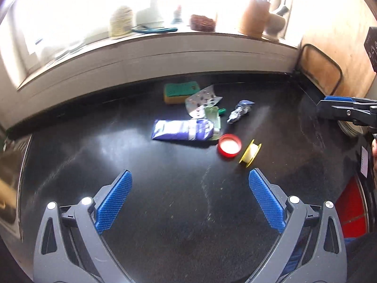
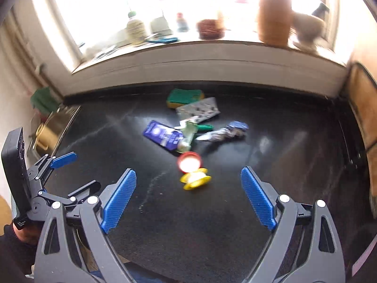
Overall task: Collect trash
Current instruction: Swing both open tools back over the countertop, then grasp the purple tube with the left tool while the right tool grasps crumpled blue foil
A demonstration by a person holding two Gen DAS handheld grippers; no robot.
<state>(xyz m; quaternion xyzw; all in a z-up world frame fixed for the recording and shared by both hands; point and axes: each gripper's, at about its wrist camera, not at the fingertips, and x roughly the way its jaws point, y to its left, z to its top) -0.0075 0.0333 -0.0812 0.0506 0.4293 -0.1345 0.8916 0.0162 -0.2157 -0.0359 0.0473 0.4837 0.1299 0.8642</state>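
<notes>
Trash lies in a loose cluster on the black countertop (image 1: pixel 165 212): a blue tube (image 1: pixel 183 129), a blister pack (image 1: pixel 202 100), a crumpled foil wrapper (image 1: pixel 240 110), a red lid (image 1: pixel 229 146) and a yellow spool (image 1: pixel 250 152). My left gripper (image 1: pixel 190 172) is open and empty, hovering short of the pile. My right gripper (image 2: pixel 188 171) is open too, nothing between its fingers; the red lid (image 2: pixel 189 162) and yellow spool (image 2: pixel 195 179) lie just beyond it. Each gripper shows in the other's view: the right gripper (image 1: pixel 329 107) at the right edge, the left gripper (image 2: pixel 77 173) at the left.
A green-and-yellow sponge (image 1: pixel 181 92) lies behind the pile by the back wall. The window sill (image 2: pixel 200 54) carries jars and a wooden vase (image 2: pixel 274 18). A sink (image 2: pixel 47 136) is at the left, a wooden board (image 1: pixel 322 70) leans at the right, and a red object (image 1: pixel 351 210) sits below the counter's right edge.
</notes>
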